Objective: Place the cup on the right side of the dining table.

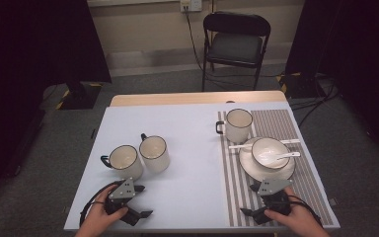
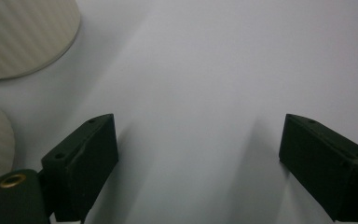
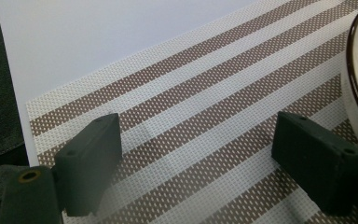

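White mugs [image 1: 124, 161] wait just ahead of the left gripper [image 1: 139, 201], wide open and empty, likely reaching next

Fingers [image 2: 84, 163] apart, 2 mugs [image 2: 23, 32] left

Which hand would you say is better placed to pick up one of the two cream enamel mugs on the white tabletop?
Left, probably: the left gripper, jaws open and empty, sits just in front of the two cream enamel mugs; the right gripper rests over the striped woven placemat.
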`<state>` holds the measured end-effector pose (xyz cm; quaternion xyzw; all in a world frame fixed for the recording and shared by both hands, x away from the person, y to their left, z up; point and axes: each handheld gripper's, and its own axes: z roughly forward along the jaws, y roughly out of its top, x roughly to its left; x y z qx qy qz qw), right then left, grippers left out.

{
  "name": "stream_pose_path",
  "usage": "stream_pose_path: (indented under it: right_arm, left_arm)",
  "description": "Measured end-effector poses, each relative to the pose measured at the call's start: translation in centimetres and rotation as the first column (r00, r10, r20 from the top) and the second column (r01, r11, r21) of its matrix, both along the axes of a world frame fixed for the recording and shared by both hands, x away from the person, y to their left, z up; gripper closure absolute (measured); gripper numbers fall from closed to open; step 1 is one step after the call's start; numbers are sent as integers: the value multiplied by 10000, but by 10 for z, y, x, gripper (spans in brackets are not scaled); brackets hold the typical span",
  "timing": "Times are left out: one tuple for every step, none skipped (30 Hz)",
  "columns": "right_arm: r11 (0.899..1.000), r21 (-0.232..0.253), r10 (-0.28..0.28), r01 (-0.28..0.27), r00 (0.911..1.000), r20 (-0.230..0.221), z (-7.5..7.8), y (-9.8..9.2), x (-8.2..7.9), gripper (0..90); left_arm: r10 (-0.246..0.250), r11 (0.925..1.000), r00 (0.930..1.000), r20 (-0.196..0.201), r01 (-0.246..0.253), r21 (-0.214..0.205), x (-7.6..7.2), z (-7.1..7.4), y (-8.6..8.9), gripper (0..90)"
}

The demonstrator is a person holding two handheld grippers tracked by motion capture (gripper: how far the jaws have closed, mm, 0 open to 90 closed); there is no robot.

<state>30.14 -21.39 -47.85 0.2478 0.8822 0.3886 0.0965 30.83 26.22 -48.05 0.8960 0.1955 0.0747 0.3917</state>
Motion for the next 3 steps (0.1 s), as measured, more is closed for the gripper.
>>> stream_pose_path:
  right_arm:
    - [10000,4,-5,5,10000,6,0,0,0,150]
    - [10000,17,-11,11,10000,-10,0,0,0,150]
    - [10000,44,-7,7,10000,-37,0,0,0,151]
  left_arm:
    - [1,10000,10000,-4,0,24,0,0,0,109]
    - [17,10000,10000,-11,-17,13,0,0,0,109]
    - [12,10000,10000,-14,-12,-7,0,0,0,109]
